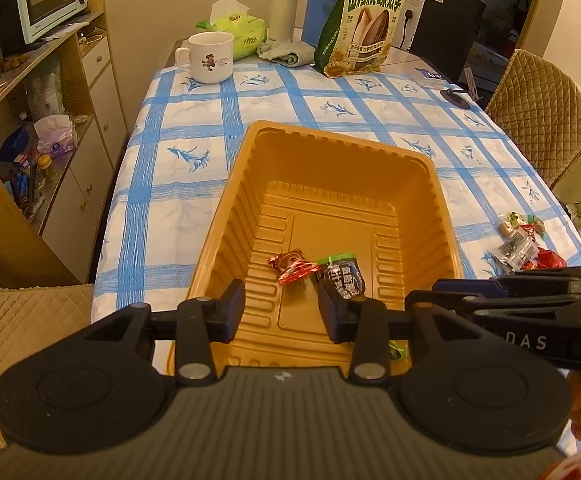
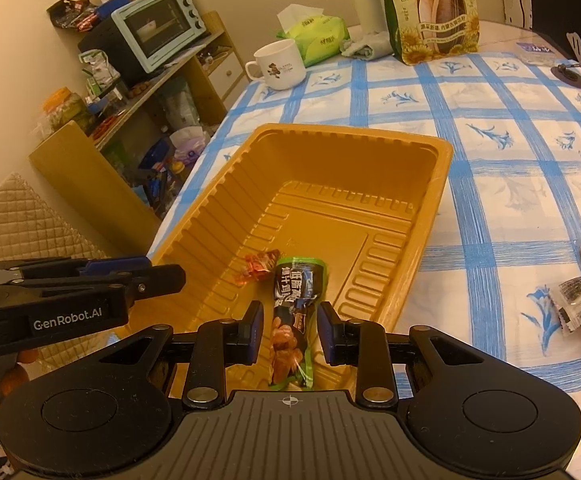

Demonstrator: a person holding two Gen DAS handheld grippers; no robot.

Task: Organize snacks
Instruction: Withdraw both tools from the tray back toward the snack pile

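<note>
Amber plastic tray [image 1: 250, 168] on the blue-checked tablecloth [image 1: 178, 208] anchors my view. My left gripper [image 1: 281, 310] hangs over the tray's near end, jaws apart with nothing between them. On the tray floor lie a red-wrapped candy [image 1: 292, 269] and, just beside it, a long green-and-black snack packet [image 2: 296, 312]. My right gripper [image 2: 289, 330] straddles that packet, pads clear of it. More wrapped snacks [image 1: 518, 246] lie well right of the tray.
</note>
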